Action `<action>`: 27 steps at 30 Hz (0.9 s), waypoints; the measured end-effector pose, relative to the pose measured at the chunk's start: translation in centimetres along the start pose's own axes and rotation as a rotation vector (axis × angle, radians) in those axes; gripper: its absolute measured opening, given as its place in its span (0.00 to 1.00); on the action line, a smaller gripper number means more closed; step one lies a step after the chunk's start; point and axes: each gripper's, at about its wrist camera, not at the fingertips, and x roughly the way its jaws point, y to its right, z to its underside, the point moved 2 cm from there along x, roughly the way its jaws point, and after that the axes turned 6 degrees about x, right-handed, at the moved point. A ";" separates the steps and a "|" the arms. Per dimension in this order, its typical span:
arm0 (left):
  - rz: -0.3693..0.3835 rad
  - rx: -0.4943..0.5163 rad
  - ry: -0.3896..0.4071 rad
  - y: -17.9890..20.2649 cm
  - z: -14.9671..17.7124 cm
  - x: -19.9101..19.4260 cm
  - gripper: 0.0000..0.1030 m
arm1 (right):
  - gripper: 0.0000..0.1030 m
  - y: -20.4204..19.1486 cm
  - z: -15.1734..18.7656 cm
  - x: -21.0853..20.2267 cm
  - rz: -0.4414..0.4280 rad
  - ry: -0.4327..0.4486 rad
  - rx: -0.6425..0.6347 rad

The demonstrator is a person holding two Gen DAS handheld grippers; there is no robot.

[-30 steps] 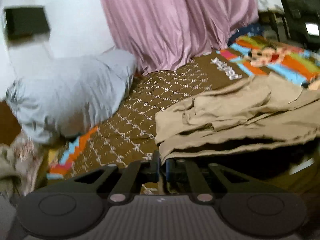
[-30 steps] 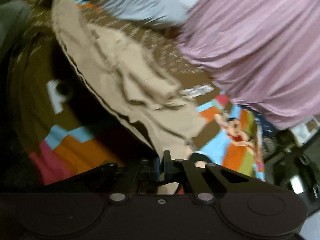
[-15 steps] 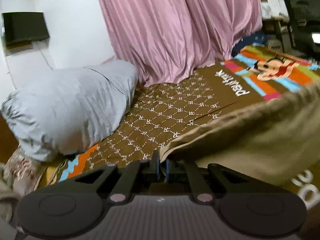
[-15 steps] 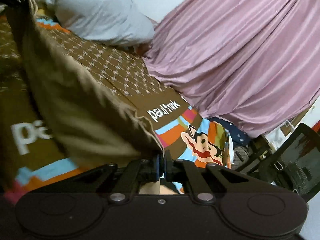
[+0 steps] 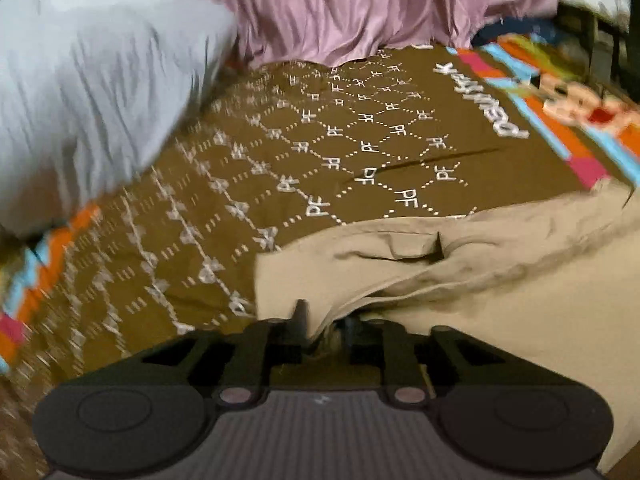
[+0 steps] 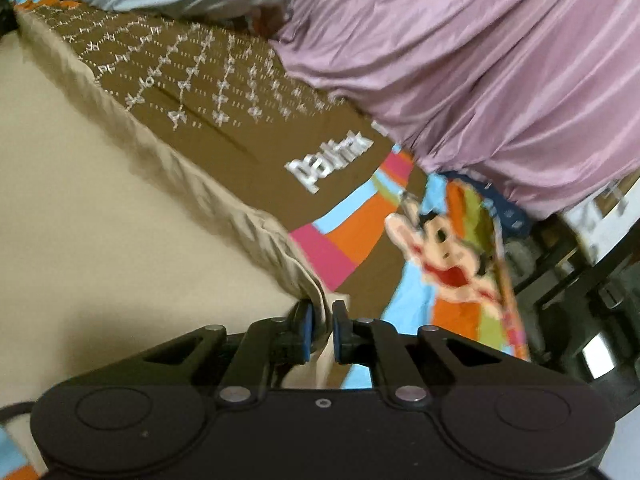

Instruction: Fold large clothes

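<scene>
Opening fingers both sides, tan garment (image 5: 460,264) edge between.

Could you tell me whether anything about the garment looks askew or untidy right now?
Yes: the tan garment has a bunched, rumpled top edge with a gaping fold near the left gripper, whose jaws are opening; it does not lie flat on the bedspread.

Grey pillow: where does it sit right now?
The pillow fills the left wrist view's upper left, on the bedspread beside the pink curtain; in the right wrist view it lies along the top edge.
</scene>
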 end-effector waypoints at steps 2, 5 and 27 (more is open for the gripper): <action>0.058 -0.078 0.047 -2.0 0.9 -1.0 0.73 | 0.27 0.8 0.4 0.0 -0.060 0.021 0.098; 0.082 -0.176 0.152 -5.2 2.2 -3.7 1.00 | 0.58 2.5 1.1 -1.4 -0.141 0.059 0.252; 0.032 -0.396 -0.016 -3.7 13.1 -4.6 0.09 | 0.68 6.6 12.3 -6.6 -0.235 0.066 0.934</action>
